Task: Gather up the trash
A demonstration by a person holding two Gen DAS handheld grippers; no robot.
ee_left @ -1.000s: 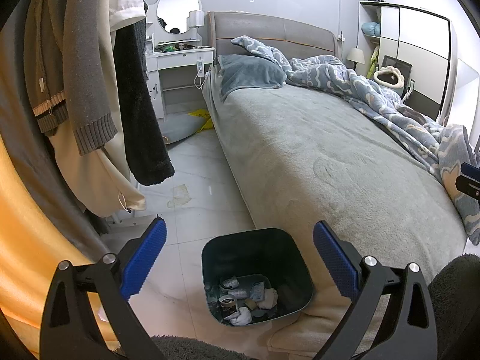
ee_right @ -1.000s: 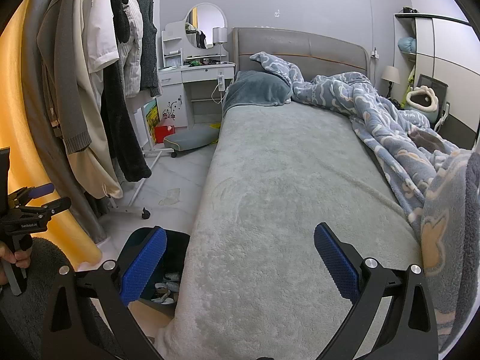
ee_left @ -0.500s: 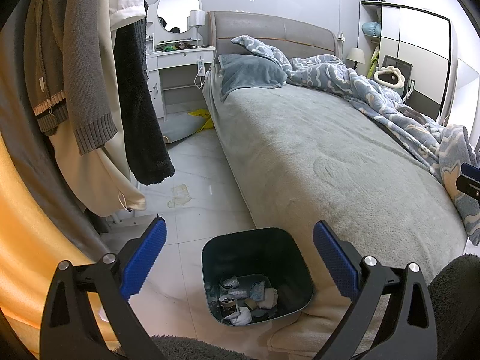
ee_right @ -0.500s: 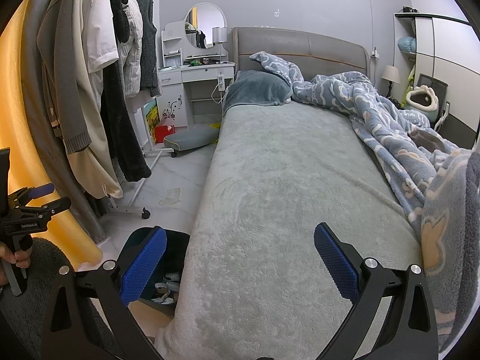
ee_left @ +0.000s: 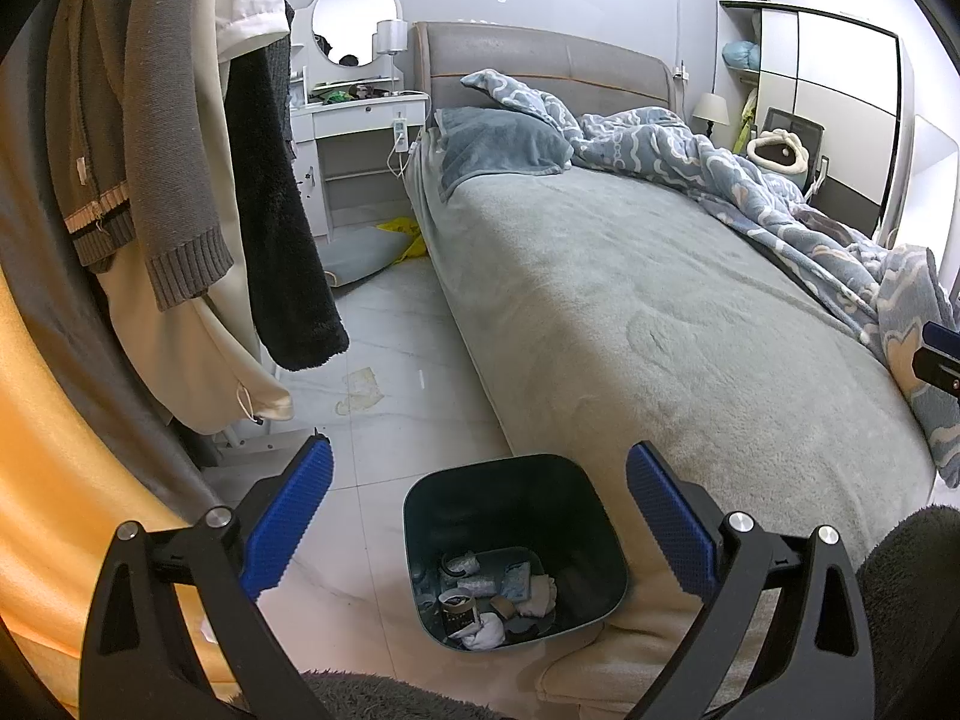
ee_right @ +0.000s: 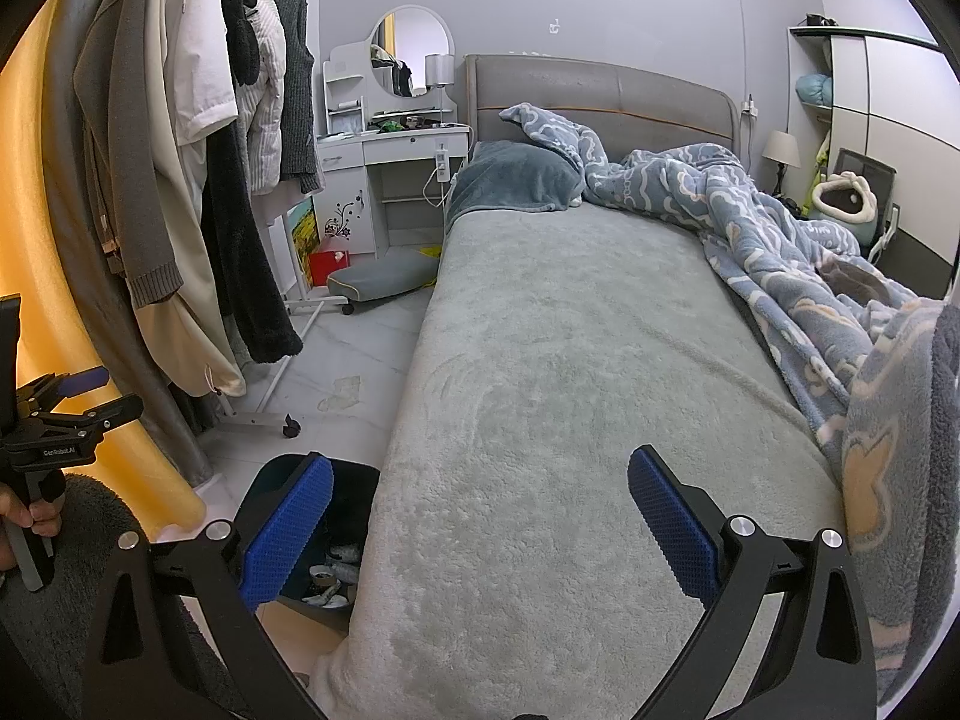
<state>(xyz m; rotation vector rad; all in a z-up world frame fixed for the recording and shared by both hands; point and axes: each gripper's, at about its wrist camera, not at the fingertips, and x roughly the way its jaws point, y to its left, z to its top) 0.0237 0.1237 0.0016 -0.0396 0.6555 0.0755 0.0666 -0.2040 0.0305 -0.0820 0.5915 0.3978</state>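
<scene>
A dark teal trash bin [ee_left: 591, 519] stands on the floor at the bed's near corner, holding several pieces of trash [ee_left: 498, 600] such as crumpled tissues and a cup. My left gripper [ee_left: 477, 519] is open and empty, held above the bin. My right gripper [ee_right: 477, 525] is open and empty over the grey bed [ee_right: 570, 360]; the bin [ee_right: 348, 534] shows at its lower left. A crumpled paper scrap [ee_left: 360, 390] lies on the floor tiles, also seen in the right wrist view [ee_right: 342, 393].
A clothes rack with hanging coats [ee_right: 180, 180] stands left of the aisle. A white dressing table [ee_right: 390, 144] and a grey floor cushion [ee_right: 384, 279] are at the far end. A blue patterned blanket [ee_right: 780, 240] lies on the bed's right side.
</scene>
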